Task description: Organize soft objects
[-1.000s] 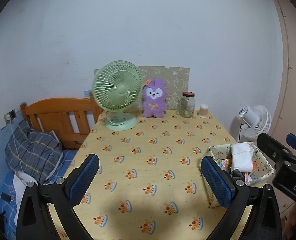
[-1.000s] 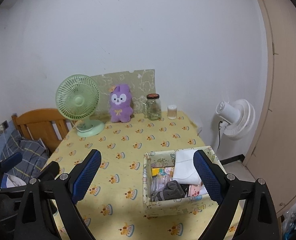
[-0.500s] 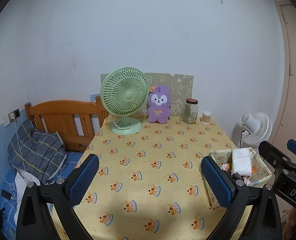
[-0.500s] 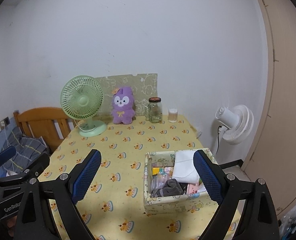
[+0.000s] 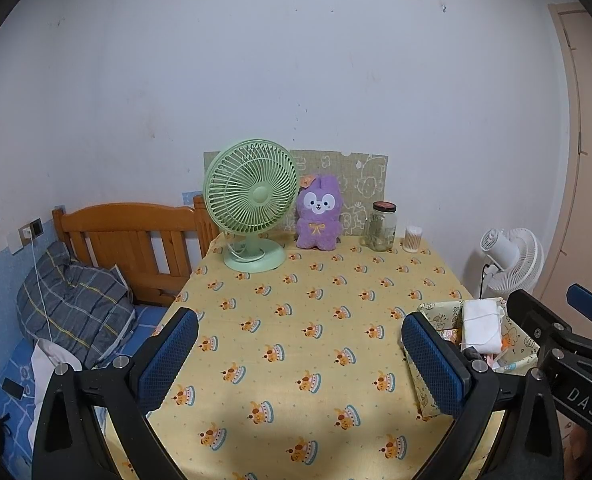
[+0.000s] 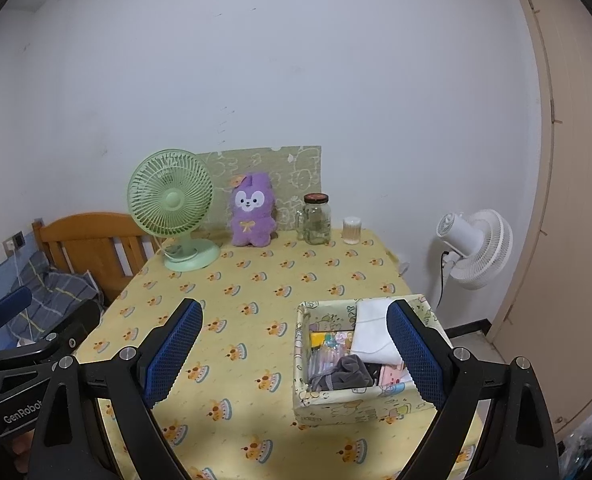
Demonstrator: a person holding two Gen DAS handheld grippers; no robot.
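Left gripper [image 5: 299,356], right gripper [image 6: 296,356] level above table [image 6: 256,280], jaws apart, seemingly empty.

A home bedroom: wooden bed [image 5: 136,236] with pillow [image 5: 72,300] beside a cloth-covered table [image 5: 315,320] bearing a plush toy [image 5: 319,216].

Left gripper [image 5: 299,354]: your black frame splits into two angled arms, each ending in a long blue pad with a fine mesh texture.
Left gripper screws: you have silver round-headed screws at the arm joints, two on each side.
Left gripper marking: white "GenRobot" lettering shows on its black side body in the right wrist view.
Right gripper [image 6: 294,354]: your same black forked frame, same blue textured pads, same silver screws.
Right gripper marking: white letters "DAS" sit on its black housing in the left wrist view.
Jaws: blue inner faces, black backing.
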